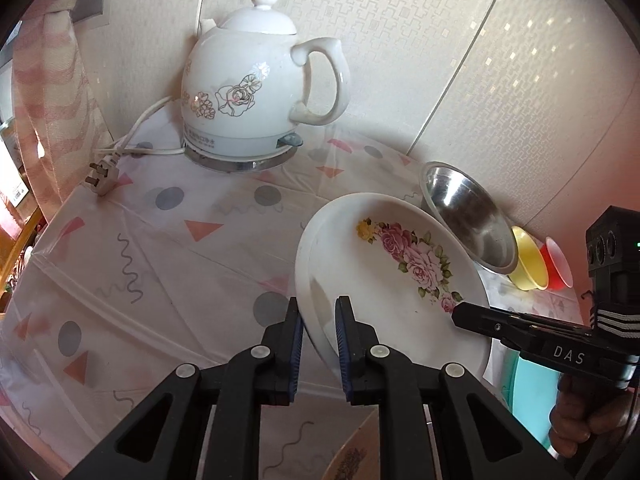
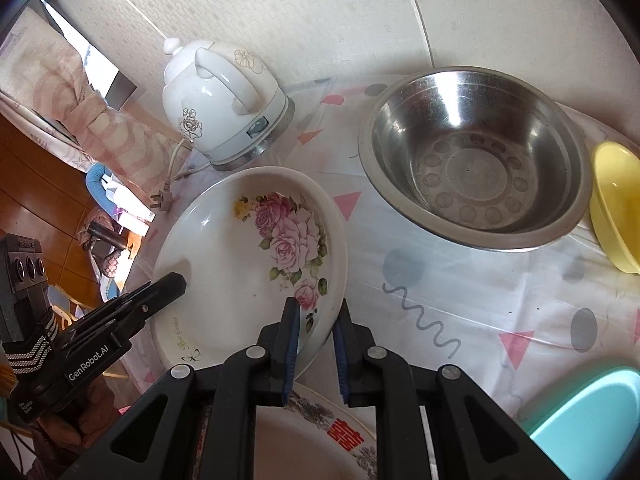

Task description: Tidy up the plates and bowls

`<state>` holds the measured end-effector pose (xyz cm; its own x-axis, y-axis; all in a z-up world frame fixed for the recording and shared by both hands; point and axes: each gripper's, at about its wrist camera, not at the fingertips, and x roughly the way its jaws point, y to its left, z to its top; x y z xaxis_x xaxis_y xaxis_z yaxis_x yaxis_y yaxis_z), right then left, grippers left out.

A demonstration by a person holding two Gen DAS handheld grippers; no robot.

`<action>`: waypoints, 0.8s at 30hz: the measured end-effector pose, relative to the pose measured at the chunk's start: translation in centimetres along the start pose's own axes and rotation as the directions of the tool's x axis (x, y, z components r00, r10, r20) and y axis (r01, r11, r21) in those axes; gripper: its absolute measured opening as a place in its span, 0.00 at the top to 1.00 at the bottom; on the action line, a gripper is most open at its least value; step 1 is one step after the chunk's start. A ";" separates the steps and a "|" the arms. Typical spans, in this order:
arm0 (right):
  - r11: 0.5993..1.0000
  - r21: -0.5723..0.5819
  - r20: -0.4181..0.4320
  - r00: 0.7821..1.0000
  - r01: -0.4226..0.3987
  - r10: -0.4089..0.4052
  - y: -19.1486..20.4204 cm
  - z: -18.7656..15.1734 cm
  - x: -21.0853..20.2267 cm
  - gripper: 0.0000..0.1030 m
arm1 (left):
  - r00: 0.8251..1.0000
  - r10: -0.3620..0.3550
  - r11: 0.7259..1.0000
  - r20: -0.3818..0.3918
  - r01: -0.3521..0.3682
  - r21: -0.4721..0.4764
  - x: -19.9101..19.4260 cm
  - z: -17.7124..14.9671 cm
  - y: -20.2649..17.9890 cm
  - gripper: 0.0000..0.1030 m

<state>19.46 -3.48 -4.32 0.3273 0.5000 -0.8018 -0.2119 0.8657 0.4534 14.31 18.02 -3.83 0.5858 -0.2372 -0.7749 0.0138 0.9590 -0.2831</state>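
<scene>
Steel bowl (image 2: 476,156) and white kettle (image 1: 256,92) stand behind the rose plate (image 1: 384,272).

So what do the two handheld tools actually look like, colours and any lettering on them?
Both are matte black plastic. The left tool and right tool have angular fingers with silver rivets and ribbed blue pads. Side views show white lettering, "GenRobot.AI" on the left and "DAS" on the right, plus grey-striped straps.

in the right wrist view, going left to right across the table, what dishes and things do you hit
white kettle → rose plate held at its rim by the right tool → steel bowl → yellow bowl
</scene>
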 end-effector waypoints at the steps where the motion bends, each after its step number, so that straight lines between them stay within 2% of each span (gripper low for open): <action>1: 1.000 0.003 0.006 1.000 0.000 0.000 -0.1 -0.2 -0.5 0.84 | 1.000 -0.012 1.000 0.008 0.012 0.005 -0.4 -0.2 -0.4 0.85; 9: 0.999 0.037 0.048 0.999 0.007 -0.009 -2.4 -3.3 -5.1 0.84 | 0.997 -0.068 0.996 0.019 0.067 0.065 -2.3 -2.3 -5.1 0.84; 24: 0.979 0.197 0.089 0.994 0.046 -0.065 -9.9 -9.9 -11.2 0.84 | 0.990 -0.129 0.960 -0.063 0.141 0.243 -1.6 -6.5 -15.2 0.83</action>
<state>8.75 -17.85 -3.68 0.4209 0.4429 -0.7917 -0.0110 0.8752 0.4837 7.92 2.84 -1.98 0.5268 -0.3687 -0.7659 0.2931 0.9246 -0.2434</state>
